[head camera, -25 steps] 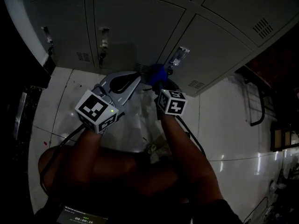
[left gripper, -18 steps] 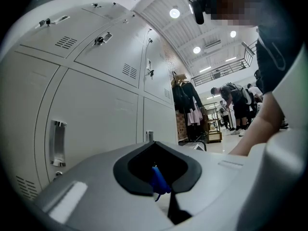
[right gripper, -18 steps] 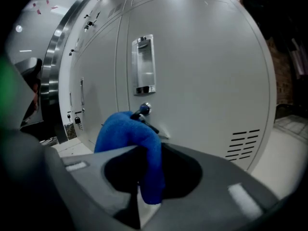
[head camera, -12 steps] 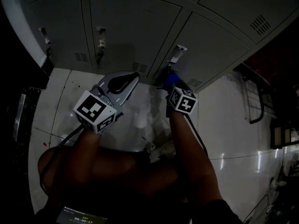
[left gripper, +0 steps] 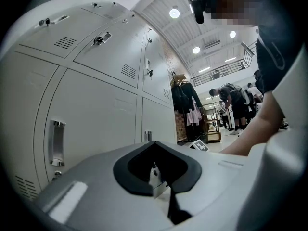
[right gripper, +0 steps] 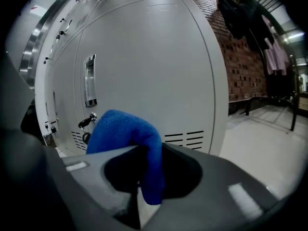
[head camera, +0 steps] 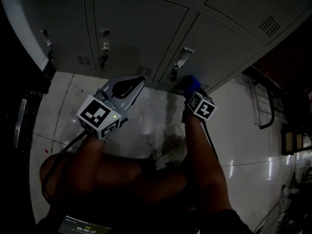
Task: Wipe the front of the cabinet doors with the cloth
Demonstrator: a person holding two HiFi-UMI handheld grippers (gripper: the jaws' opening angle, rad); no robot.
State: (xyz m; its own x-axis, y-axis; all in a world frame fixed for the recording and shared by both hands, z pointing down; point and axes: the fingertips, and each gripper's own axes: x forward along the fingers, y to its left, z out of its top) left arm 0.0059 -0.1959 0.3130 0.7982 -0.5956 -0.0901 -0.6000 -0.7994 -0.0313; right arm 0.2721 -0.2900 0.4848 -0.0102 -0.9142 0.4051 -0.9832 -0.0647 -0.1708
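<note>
Grey cabinet doors (head camera: 219, 48) with latch handles (head camera: 183, 57) stand ahead of me. My right gripper (head camera: 191, 88) is shut on a blue cloth (head camera: 191, 83), which is held at the lower part of the right-hand door, just right of its handle. In the right gripper view the cloth (right gripper: 127, 134) bulges out over the jaws in front of the door (right gripper: 144, 57) and its vent slots. My left gripper (head camera: 135, 81) hangs back from the doors, shut with nothing in it; in its own view the left gripper (left gripper: 163, 191) points along the row of doors.
Pale tiled floor (head camera: 243, 130) lies below the cabinets. A dark metal frame (head camera: 265, 106) stands at the right. Keys hang in the door locks (right gripper: 88, 121). Far off are hanging clothes (left gripper: 185, 97) and people (left gripper: 231, 100). Cables trail from both grippers.
My right gripper has carried the cloth to the right along the bottom of the door, from left of the handle to right of it. The left gripper has stayed put.
</note>
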